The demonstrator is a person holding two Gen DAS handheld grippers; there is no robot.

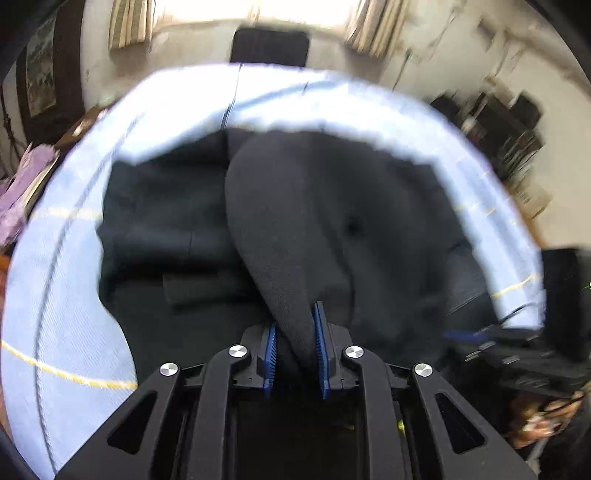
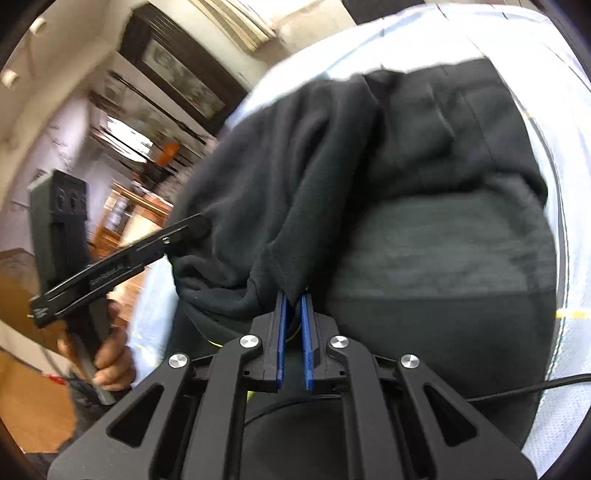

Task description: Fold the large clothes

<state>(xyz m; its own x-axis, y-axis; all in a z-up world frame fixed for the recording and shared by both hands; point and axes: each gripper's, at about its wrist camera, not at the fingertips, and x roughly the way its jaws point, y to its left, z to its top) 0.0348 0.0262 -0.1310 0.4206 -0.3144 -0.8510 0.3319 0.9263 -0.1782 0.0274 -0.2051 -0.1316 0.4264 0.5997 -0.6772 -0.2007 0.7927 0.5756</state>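
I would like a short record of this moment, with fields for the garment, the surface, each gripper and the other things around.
garment: dark garment, partly lifted, rest lying on the surface
surface: light blue cloth with thin yellow and dark lines
left gripper: shut on a fold of the garment
right gripper: shut on an edge of the garment
left hand: holds the left gripper's handle
background: curtains, dark chair
sharpness: blurred
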